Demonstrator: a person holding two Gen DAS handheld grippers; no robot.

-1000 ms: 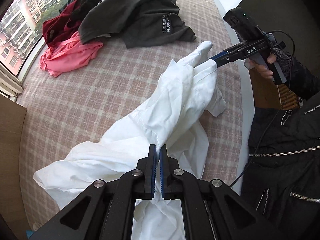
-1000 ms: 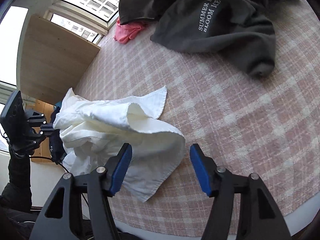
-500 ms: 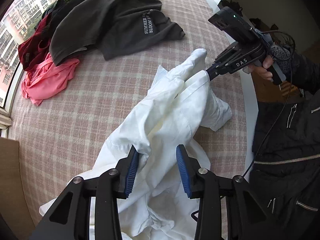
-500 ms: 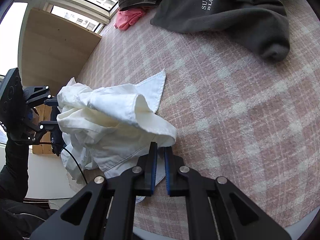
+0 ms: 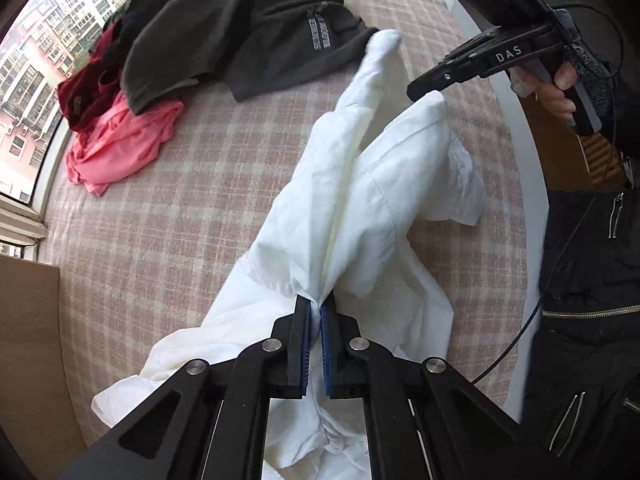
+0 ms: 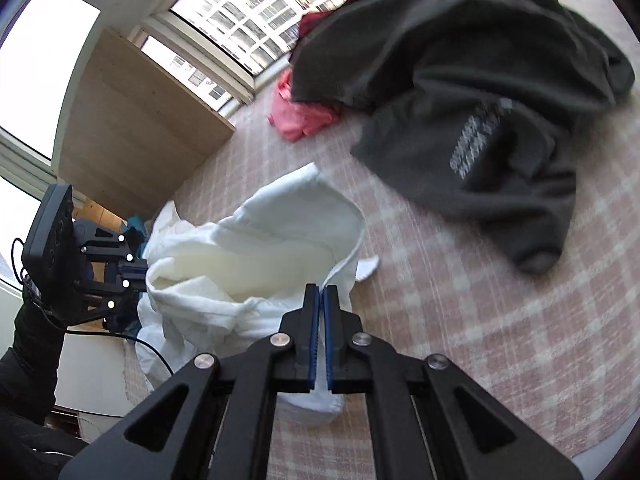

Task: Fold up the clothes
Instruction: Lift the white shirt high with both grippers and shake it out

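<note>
In the left wrist view, the left gripper (image 5: pixel 316 304) had its blue-padded jaws pressed together on a gathered fold of the crumpled white cotton shirt (image 5: pixel 360 200). The shirt stretched away from that pinch across the pink-and-cream checked bedspread (image 5: pixel 180 220) toward the right gripper (image 5: pixel 416 92), a black tool marked "DAS" whose tip met the shirt's far end; whether it was clamped could not be told from this angle. The person's right hand (image 5: pixel 556 92) held its handle. Beyond the shirt lay a dark grey sweatshirt with white lettering (image 5: pixel 248 32), partly over a bright pink garment (image 5: pixel 120 140) and a dark red garment (image 5: pixel 88 88), all close to the window (image 5: pixel 36 60).

In the right wrist view, the right gripper (image 6: pixel 321 292) had its jaws closed tight on a thin edge of the white shirt (image 6: pixel 260 256), which bulged loosely in front of it and hung partly raised off the bedspread (image 6: pixel 460 340). At the far left end of the cloth, the left gripper (image 6: pixel 134 270) touched the shirt. The grey sweatshirt (image 6: pixel 460 92) sprawled behind, with the pink garment (image 6: pixel 300 116) peeking out beside a light wooden cabinet (image 6: pixel 132 136).
</note>
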